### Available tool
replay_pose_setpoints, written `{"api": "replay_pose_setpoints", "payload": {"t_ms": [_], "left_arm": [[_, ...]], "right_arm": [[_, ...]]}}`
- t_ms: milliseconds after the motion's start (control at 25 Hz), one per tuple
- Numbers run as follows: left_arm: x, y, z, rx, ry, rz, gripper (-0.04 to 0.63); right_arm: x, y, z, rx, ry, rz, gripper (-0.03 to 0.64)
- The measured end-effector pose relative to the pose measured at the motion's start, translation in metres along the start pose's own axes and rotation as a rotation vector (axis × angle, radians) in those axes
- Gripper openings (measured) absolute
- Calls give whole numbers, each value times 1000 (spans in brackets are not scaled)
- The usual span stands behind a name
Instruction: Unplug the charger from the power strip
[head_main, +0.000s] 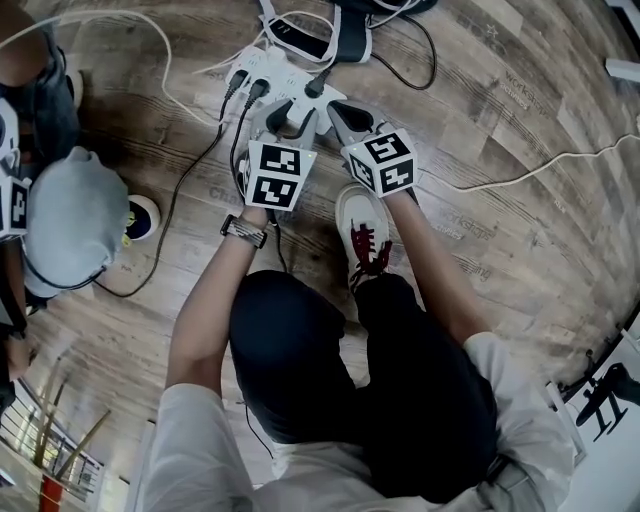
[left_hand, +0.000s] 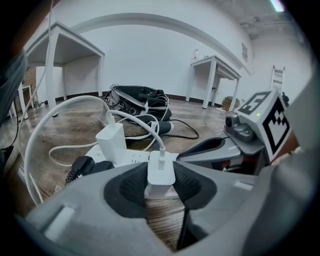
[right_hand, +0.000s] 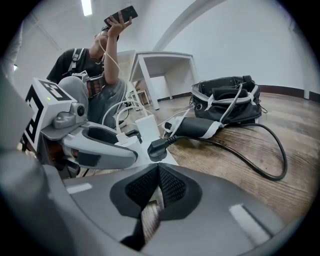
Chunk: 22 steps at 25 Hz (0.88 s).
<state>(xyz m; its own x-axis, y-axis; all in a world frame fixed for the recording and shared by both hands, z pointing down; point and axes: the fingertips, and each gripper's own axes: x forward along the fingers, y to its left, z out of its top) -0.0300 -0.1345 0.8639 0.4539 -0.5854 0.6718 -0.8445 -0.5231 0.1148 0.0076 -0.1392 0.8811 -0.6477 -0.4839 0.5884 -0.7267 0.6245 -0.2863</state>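
Note:
A white power strip (head_main: 288, 84) (left_hand: 131, 158) lies on the wood floor with several plugs in it. A small white charger (left_hand: 161, 173) with a white cable stands on the strip's near end, its base against the strip. My left gripper (left_hand: 161, 176) (head_main: 279, 121) is shut on this charger, one dark pad pressing on each side. My right gripper (right_hand: 158, 171) (head_main: 344, 113) is shut with nothing in it, its tip just right of the left gripper, by the strip's end. A taller white charger (left_hand: 112, 142) and black plugs (left_hand: 83, 165) sit further along the strip.
A black plug (right_hand: 157, 148) with a thick black cable leads off to the right. A black bag (right_hand: 228, 96) lies behind the strip. A person (right_hand: 98, 75) crouches at the left, phone held up. My shoe (head_main: 362, 232) stands behind the grippers. Tables stand along the walls.

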Motion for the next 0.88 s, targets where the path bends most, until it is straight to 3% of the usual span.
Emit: {"api": "replay_pose_setpoints", "payload": {"t_ms": [120,280,360,520,880], "left_arm": [[1,-1,-1,-43,2,-7,150],[0,1,-1,-230,-38,-60,164],[-1,2,0,-250,-41,-67,166],[-1,0,-2,-108,4,-25,149],[1,-3,1,69,42,16,140]], "right_arm": [[-1,0,-1,-3,3,-2,2],[-1,-1,0,10,-1,15,0],[-1,-1,0,18,0,23,0],[-2,0,-1,12,-3,14,0],[0,0,-1,10,0,0,0]]}}
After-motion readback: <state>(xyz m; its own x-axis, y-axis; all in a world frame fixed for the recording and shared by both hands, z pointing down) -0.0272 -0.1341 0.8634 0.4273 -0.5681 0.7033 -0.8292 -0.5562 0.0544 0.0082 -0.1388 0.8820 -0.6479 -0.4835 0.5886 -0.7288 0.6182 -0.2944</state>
